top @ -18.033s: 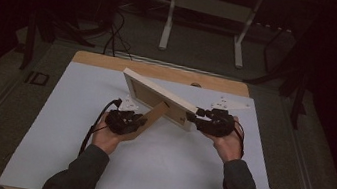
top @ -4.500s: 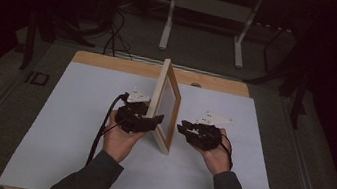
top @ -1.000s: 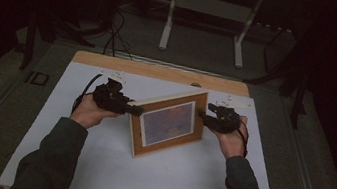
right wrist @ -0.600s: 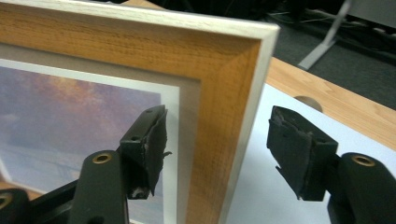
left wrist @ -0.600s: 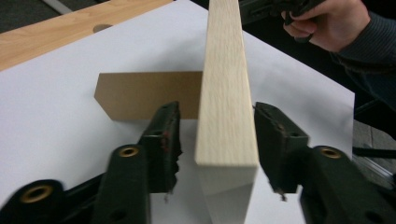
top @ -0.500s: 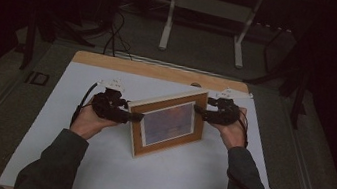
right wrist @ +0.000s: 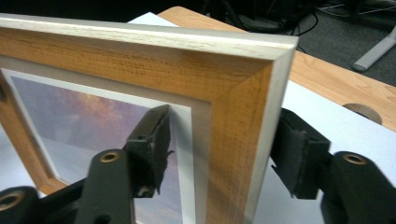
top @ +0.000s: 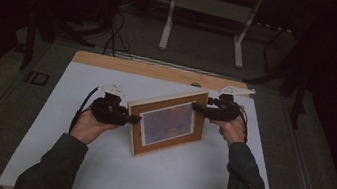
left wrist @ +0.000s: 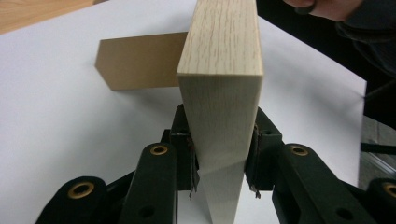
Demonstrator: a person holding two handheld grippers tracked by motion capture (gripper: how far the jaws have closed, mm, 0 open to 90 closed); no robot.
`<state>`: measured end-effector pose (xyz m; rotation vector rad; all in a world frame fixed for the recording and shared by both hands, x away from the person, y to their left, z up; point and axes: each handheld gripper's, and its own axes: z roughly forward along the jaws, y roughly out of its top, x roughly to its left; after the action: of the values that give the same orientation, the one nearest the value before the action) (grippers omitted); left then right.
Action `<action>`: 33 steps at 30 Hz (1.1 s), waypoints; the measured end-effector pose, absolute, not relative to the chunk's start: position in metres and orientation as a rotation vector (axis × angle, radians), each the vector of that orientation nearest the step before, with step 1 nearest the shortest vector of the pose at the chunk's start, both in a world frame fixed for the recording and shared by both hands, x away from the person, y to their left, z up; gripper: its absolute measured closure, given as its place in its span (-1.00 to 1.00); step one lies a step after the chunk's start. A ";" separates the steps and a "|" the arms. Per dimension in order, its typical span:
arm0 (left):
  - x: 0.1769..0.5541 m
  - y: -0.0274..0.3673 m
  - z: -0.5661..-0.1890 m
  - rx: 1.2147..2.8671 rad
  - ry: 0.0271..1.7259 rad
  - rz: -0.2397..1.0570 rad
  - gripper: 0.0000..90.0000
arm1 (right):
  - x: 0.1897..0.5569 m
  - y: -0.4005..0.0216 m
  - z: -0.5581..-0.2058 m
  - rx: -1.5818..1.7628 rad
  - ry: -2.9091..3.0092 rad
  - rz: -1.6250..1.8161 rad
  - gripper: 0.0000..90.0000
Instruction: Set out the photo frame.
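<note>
Frame (top: pixel 168 125) splits table (top: pixel 94 174) (sides open).

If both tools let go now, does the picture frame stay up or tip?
Probably stays up: the picture frame stands on its lower edge with a brown back prop out behind. Looks rigid wood, unlikely to flex. On the white sheet it may slide when nudged.

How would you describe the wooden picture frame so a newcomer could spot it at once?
On the white table top, near the middle, the picture frame stands upright between the person's two hands. It is light wood with a white mat around a purple-orange photo, and a brown cardboard stand props it from behind.
</note>
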<state>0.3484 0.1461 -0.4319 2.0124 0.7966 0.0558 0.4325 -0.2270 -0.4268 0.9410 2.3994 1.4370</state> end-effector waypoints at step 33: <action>0.386 0.168 -0.438 1.883 0.919 0.190 0.34 | 0.410 -0.220 -0.427 1.102 2.297 1.389 0.36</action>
<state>0.3857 0.1681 -0.4382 1.8828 0.9187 0.1897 0.4104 -0.2198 -0.4272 1.1018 2.2968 1.3889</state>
